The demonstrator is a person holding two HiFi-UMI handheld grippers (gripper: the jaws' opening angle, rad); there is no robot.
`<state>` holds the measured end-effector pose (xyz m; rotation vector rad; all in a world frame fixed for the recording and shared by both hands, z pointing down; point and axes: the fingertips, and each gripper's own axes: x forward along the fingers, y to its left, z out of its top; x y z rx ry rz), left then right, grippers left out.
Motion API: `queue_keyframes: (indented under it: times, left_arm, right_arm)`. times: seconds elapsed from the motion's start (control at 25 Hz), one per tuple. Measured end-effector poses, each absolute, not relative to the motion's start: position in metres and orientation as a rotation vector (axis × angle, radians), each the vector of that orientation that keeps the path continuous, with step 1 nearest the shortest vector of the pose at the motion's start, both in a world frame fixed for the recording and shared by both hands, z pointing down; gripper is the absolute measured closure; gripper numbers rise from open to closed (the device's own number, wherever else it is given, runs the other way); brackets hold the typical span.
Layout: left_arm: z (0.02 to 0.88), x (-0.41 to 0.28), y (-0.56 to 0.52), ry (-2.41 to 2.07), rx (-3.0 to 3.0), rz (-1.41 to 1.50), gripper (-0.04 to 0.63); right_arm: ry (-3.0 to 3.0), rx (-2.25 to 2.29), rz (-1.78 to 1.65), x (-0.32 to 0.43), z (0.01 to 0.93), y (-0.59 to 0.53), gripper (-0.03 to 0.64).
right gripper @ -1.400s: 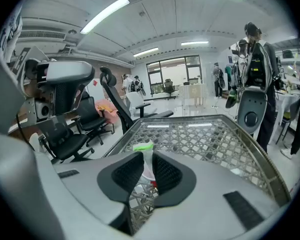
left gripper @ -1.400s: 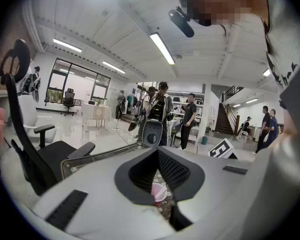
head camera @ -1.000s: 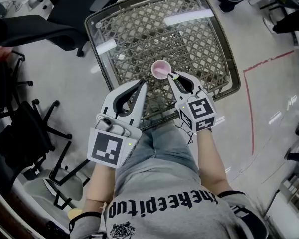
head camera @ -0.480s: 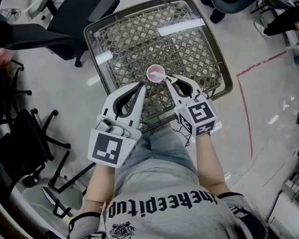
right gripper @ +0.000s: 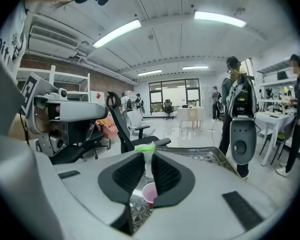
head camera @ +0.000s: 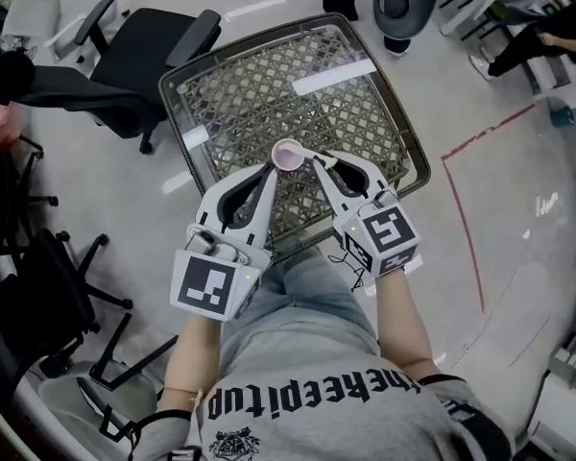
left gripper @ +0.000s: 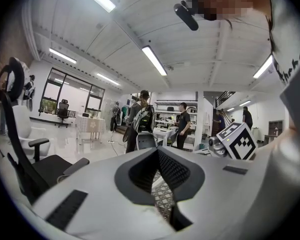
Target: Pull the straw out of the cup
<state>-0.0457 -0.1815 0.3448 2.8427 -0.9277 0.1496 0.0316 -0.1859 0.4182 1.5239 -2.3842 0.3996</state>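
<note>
The pink cup [head camera: 288, 155] stands on the glass-topped lattice table [head camera: 269, 75], just between the left gripper [head camera: 272, 169] and the right gripper [head camera: 319, 161], whose tips show the straw [head camera: 330, 161].

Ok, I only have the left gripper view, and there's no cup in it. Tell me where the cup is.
Observer: In the head view the pink cup stands on the table, just past the tip of the left gripper.
Operator: Now tell me what the right gripper has.
Observer: The right gripper is shut on the straw, which is white with a green end above the fingers.
Operator: Check that it's clear of the cup.
Observer: I can't be sure. In the right gripper view the straw's lower end shows just above the cup's rim.
</note>
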Motion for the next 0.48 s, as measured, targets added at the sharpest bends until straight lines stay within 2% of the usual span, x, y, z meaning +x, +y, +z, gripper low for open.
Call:
queue_keyframes:
  times: [0.48]
  left_arm:
    - [0.316,-0.044,-0.168,-0.951,2.892,0.082,0.578]
  right_arm:
    - [-2.465,1.551,0.269,0.029,0.364,-0.171,0.561]
